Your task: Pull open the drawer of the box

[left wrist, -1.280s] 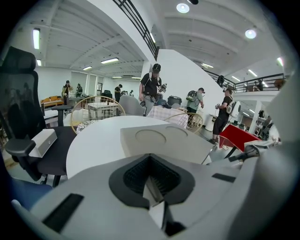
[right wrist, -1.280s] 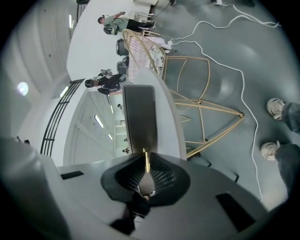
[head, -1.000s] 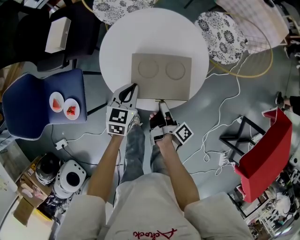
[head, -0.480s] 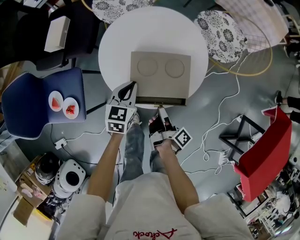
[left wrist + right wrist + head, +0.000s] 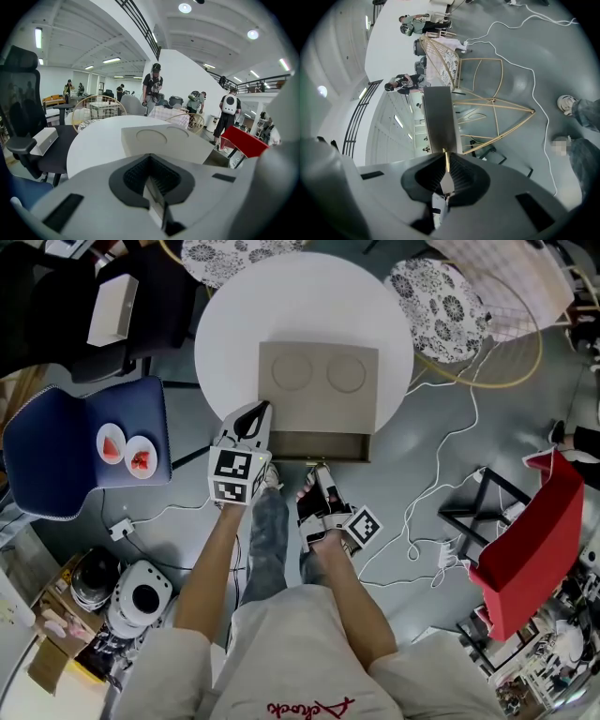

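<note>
A beige box (image 5: 319, 385) with two round dents in its lid sits on a round white table (image 5: 234, 324). Its drawer (image 5: 319, 446) stands partly pulled out over the table's near edge and shows a dark inside. My right gripper (image 5: 322, 471) is shut on the thin gold pull (image 5: 446, 160) at the middle of the drawer front (image 5: 438, 117). The left gripper (image 5: 260, 413) hangs shut and empty just off the box's front left corner, not touching it. In the left gripper view, the box (image 5: 164, 143) lies past the closed left gripper (image 5: 151, 180).
A blue chair (image 5: 56, 465) with two small plates of red food stands at left, a black chair (image 5: 159, 296) with a white box behind it. White cables (image 5: 441, 493) trail over the floor at right, near a red seat (image 5: 530, 540). Helmets (image 5: 131, 592) lie lower left.
The right gripper has drawn back toward me with the pull, and the drawer has slid further out of the box. The left gripper has barely moved.
</note>
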